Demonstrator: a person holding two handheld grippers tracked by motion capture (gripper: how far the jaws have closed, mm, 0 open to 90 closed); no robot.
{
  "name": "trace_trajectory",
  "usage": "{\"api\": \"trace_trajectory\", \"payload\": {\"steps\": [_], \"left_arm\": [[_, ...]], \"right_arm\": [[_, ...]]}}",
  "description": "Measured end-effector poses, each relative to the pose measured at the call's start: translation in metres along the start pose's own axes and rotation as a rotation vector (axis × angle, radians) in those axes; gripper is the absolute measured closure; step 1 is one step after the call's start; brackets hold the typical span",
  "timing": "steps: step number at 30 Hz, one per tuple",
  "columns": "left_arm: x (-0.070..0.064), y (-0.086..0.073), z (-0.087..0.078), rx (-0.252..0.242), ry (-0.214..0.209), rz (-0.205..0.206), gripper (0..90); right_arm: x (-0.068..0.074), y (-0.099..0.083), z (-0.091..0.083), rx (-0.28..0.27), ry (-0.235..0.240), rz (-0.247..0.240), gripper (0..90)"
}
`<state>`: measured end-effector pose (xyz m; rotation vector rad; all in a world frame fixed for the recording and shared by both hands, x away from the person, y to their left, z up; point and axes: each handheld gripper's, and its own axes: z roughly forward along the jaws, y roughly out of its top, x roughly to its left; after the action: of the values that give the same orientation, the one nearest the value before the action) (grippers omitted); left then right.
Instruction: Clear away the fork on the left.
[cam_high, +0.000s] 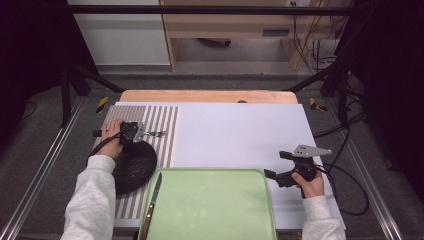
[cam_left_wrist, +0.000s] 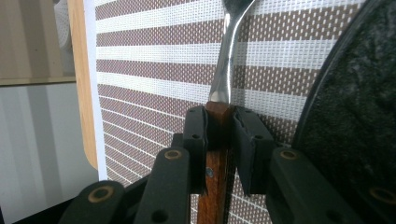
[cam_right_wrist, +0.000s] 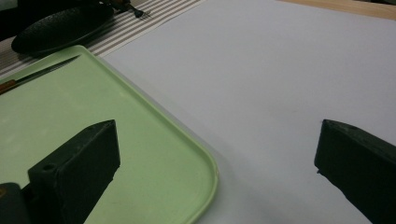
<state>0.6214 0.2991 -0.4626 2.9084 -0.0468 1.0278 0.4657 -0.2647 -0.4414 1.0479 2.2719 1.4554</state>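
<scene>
Broad white surface (cam_high: 240, 130) under everything, wooden edge at the far side, with the right gripper (cam_high: 280, 167) hovering low over its bare near-right part. Pale green tray (cam_high: 210, 205) next in size, set at the near edge, its rounded corner lying just below and between the right fingers (cam_right_wrist: 77, 168) in the right gripper view. Brown-and-white striped placemat (cam_high: 160, 125) spread beneath the left gripper (cam_high: 145, 133), stripes running on beyond the fingertips. Dark round plate (cam_high: 135, 165) resting on that mat, close beside the left fingers (cam_left_wrist: 196, 140), its curved rim filling the edge of the left gripper view. Knife (cam_high: 152, 202) lying along the tray's left rim, well apart from both sets of fingers, wooden handle toward the near edge. Fork (cam_left_wrist: 224, 60) clamped in the left gripper: fingers closed tight on the top of the wooden handle, one pad on each side, steel neck reaching out past the fingertips over the stripes, tines (cam_high: 159, 134) just above or on the mat, cannot tell which. Right fingers spread wide, nothing between them, pointed toward the tray. Gloveless hands and grey sleeves behind both grippers.
</scene>
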Motion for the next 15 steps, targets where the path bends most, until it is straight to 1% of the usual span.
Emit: {"api": "trace_trajectory", "payload": {"steps": [1,2,10,12,13,15], "left_arm": [[0.0,0.0,0.0,0.0,0.0,0.0,75.5],[-0.0004,0.0014,-0.0003,0.011,0.004,0.007,75.8],[-0.0018,0.0018,-0.001,0.015,0.01,0.016,76.7],[-0.0024,0.002,-0.0008,0.014,0.015,0.013,76.8],[-0.0026,0.0022,-0.0013,0.022,0.015,-0.003,76.8],[-0.0027,0.0021,-0.0014,0.023,0.017,-0.009,76.9]], "right_arm": [[0.0,0.0,0.0,0.0,0.0,0.0,0.5],[-0.0002,0.0001,-0.0002,-0.001,0.0,0.001,0.5],[-0.0001,-0.0001,0.0004,0.0,-0.002,-0.001,0.5],[0.0,-0.0001,0.0003,0.0,-0.002,-0.001,0.5],[-0.0001,0.0,0.0002,0.001,-0.003,0.0,0.5],[-0.0001,0.0,0.0001,0.001,-0.002,0.0,0.5]]}}
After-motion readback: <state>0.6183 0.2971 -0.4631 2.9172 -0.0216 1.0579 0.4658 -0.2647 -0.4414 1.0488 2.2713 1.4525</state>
